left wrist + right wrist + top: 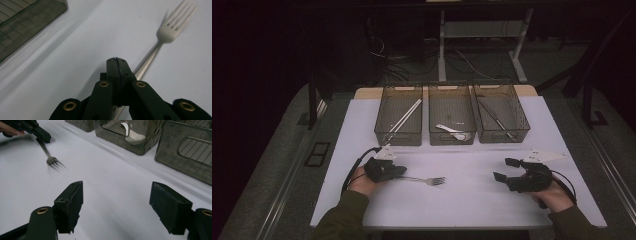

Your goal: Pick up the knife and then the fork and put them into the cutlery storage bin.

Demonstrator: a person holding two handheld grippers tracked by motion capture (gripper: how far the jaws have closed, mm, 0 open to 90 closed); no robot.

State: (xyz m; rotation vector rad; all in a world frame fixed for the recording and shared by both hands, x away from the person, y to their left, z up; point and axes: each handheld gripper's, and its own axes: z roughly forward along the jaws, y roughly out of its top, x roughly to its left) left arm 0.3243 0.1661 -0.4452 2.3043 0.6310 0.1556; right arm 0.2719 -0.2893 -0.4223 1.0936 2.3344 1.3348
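Three bins point(452, 137) along far edge of table point(472, 205): L w/ pale sticks, mid w/ white spoon, R w/ dark utensil. Left gripper point(398, 172) clamped on fork point(427, 180) handle, jaws together around it; fork low over or on table, near front-left, can't tell if lifted. Long axis runs across table, tines point right, toward right gripper point(506, 170): jaws wide apart, empty. Judged: fork grasped, sorting into bin left to do.
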